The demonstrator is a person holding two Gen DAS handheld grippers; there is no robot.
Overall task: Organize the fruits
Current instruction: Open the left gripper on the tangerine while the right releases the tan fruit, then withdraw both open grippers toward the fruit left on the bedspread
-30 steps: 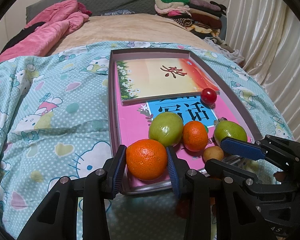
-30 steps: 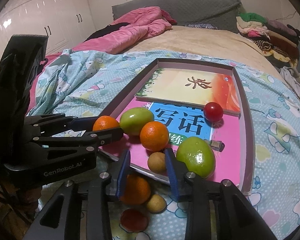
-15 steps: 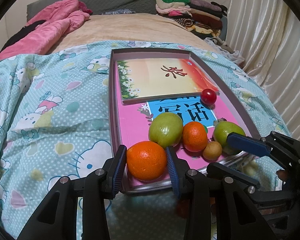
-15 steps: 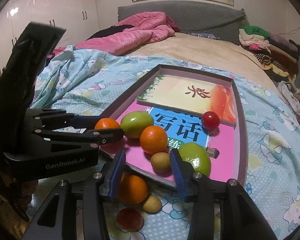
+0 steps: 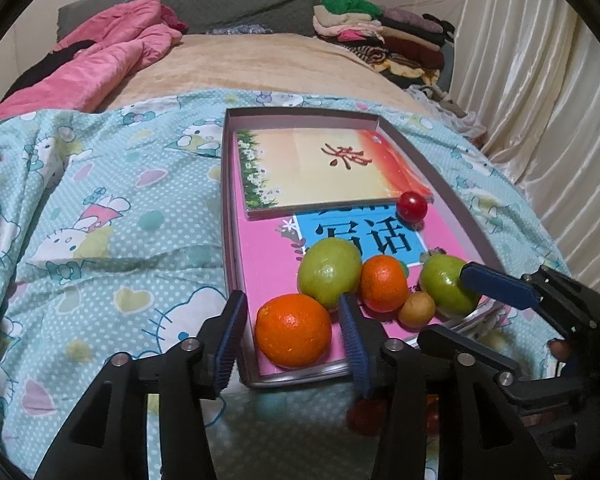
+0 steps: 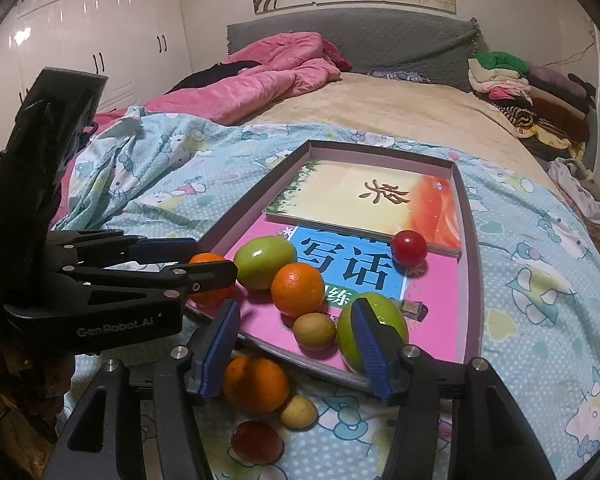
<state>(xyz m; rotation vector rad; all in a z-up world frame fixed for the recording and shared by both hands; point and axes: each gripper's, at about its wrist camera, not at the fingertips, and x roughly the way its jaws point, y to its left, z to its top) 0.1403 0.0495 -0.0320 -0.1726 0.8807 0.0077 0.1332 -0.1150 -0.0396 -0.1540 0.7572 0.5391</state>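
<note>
Orange fruit sits in tray near corner, between left gripper pads, jaws opening, untouched. Right gripper opening around small brown fruit, no contact.

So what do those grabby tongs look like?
Both tongs are black, angular frames held together with round silver bolts, and each finger ends in a ribbed blue pad. The left tongs and the right tongs look alike. In the right camera's view, pale lettering reading GenRobot.AI shows on the left one's side.
</note>
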